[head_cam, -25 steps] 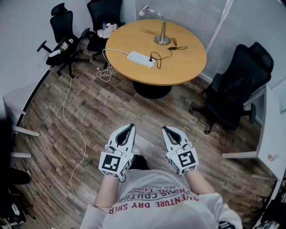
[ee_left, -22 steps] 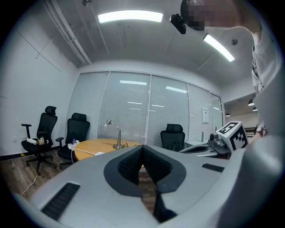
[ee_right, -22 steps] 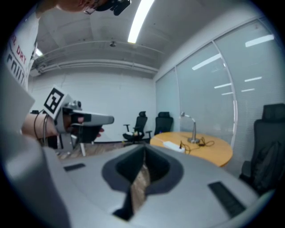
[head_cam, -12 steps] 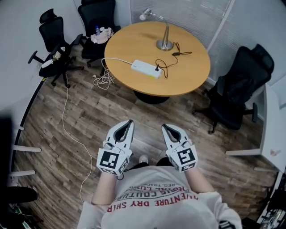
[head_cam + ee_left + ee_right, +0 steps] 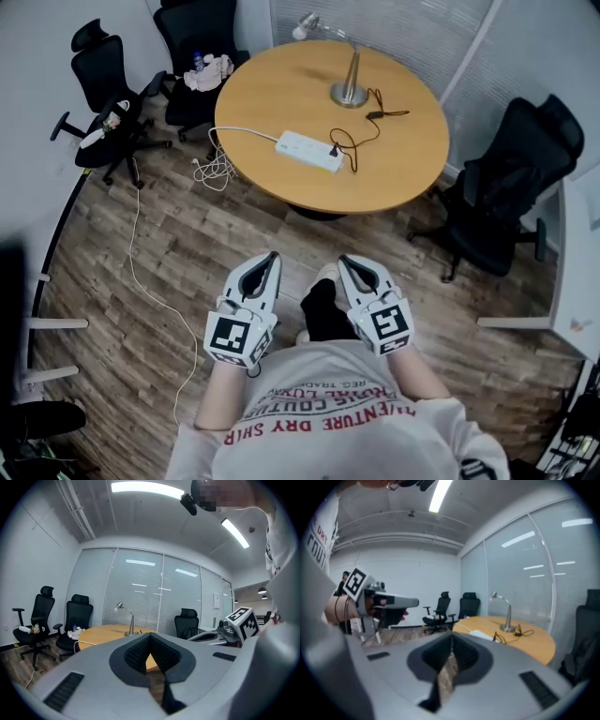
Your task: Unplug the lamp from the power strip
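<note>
**Closer to the round worktop, both grippers shut and empty**

Compared with a second ago, the head view has drawn nearer the worktop (image 5: 272,94), which now sits larger and more central. A dark shoe (image 5: 323,309) has come into sight between the two grippers. The grippers keep the same places low in the view, side by side above the wooden floor (image 5: 187,244) and well short of the worktop.

The left gripper (image 5: 273,258) has its jaws together with nothing between them. The right gripper (image 5: 344,260) likewise has its jaws closed on nothing.

On the worktop the lamp (image 5: 351,80) stands upright on its round base toward the far side. Its black cord (image 5: 361,136) loops across the wood to a black plug (image 5: 331,150), which is seated in the white power strip (image 5: 307,151). The strip lies nearer the person, and its white cable (image 5: 239,130) runs off the left edge to a tangle on the floor. Black office chairs (image 5: 506,187) stand around.
</note>
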Motion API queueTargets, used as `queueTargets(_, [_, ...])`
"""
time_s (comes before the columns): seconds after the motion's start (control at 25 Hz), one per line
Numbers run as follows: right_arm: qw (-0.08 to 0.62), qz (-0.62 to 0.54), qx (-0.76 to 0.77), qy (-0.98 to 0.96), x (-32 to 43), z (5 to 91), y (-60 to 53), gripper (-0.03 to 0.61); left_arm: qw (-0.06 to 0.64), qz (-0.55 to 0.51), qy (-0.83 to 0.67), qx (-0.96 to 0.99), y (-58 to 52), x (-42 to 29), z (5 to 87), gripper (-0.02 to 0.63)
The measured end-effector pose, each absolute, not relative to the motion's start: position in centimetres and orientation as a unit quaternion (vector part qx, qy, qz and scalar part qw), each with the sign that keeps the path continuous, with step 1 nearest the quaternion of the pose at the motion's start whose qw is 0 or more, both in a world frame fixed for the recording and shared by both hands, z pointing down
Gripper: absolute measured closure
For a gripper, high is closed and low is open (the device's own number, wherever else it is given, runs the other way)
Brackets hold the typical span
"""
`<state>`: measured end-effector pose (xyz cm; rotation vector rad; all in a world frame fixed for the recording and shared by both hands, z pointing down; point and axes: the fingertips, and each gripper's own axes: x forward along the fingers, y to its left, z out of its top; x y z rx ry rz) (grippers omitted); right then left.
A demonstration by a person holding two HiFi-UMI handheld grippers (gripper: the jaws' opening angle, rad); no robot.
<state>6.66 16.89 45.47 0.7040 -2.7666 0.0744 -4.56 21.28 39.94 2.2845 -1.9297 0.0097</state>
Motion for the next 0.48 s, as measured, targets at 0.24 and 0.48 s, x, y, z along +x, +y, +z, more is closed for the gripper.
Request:
queueTargets(0.24, [0.138,0.020,0.252,-0.958,4.2,45.9,10.2,0.549,0.073,0.024,-0.637,0.767,15.1,-6.3,40.3,0.584])
queueTargets(0.48, [0.138,0.026,0.261,-0.955,2.1,46.3,2.3,0.549,0.078,0.030,-0.636,0.767,7.5,-8.7,40.6,0.584])
